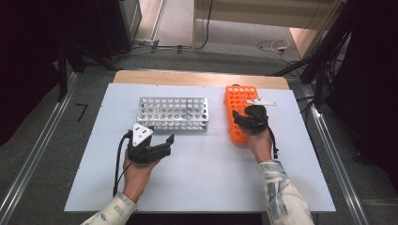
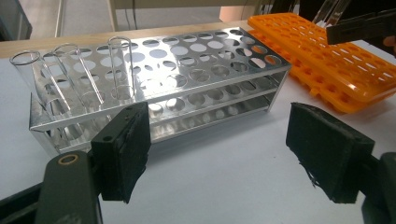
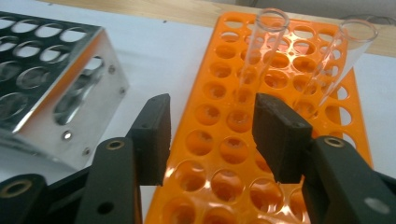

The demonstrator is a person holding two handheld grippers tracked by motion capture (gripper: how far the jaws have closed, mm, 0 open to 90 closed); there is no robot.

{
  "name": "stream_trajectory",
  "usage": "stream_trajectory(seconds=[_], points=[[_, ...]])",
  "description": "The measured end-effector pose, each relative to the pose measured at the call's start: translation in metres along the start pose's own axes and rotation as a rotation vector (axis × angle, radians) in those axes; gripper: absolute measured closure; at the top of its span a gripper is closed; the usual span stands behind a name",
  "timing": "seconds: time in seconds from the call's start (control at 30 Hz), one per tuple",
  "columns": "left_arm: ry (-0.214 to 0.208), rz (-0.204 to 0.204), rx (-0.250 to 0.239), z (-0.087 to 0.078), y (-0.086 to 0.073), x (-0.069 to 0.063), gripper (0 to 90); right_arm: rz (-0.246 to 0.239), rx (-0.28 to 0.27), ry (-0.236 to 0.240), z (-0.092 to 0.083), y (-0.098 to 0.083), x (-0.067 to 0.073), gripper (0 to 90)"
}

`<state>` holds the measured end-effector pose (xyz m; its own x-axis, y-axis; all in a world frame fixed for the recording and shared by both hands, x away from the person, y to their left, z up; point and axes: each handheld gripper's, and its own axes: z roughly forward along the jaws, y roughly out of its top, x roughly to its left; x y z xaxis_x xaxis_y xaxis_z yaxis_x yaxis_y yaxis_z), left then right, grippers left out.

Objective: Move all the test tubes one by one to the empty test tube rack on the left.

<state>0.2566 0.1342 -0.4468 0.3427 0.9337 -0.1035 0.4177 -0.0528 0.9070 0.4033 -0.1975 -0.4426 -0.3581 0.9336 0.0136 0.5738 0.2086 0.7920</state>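
A silver metal test-tube rack [image 1: 172, 114] stands left of centre on the white board. In the left gripper view it [image 2: 187, 70] holds three clear glass tubes [image 2: 74, 70] at one end. An orange plastic rack [image 1: 239, 101] lies to its right, with two clear tubes [image 3: 261, 51] standing in it. My right gripper [image 1: 243, 120] hovers over the orange rack's near half. Its jaws [image 3: 212, 133] stand apart, short of the nearer tube and gripping nothing. My left gripper [image 1: 164, 140] rests just in front of the metal rack, open [image 2: 219, 144] and empty.
The white board [image 1: 202, 178] lies on a wooden table whose far edge [image 1: 197, 77] shows behind the racks. Grey floor, metal rails and cables surround the table. Bare board lies between the two hands and along the near edge.
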Motion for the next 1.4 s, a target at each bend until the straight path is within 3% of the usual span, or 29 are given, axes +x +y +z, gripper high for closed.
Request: stream_trajectory(seconds=[0.3,0.93,1.13,1.4], points=[[-0.007,0.001,-0.003,0.000,0.000,-0.001,23.4,0.002,0.016,-0.061,0.020,0.008,-0.007,57.3],[-0.019,-0.001,-0.006,0.000,0.000,-0.002,25.1,0.040,0.053,-0.094,0.041,0.021,-0.012,72.5],[-0.021,-0.001,-0.007,-0.001,0.000,-0.001,25.1,0.034,0.040,-0.091,0.038,0.022,-0.011,73.1],[-0.023,0.000,-0.009,-0.001,0.000,-0.002,25.1,0.029,0.000,-0.076,0.019,0.032,-0.010,73.4]])
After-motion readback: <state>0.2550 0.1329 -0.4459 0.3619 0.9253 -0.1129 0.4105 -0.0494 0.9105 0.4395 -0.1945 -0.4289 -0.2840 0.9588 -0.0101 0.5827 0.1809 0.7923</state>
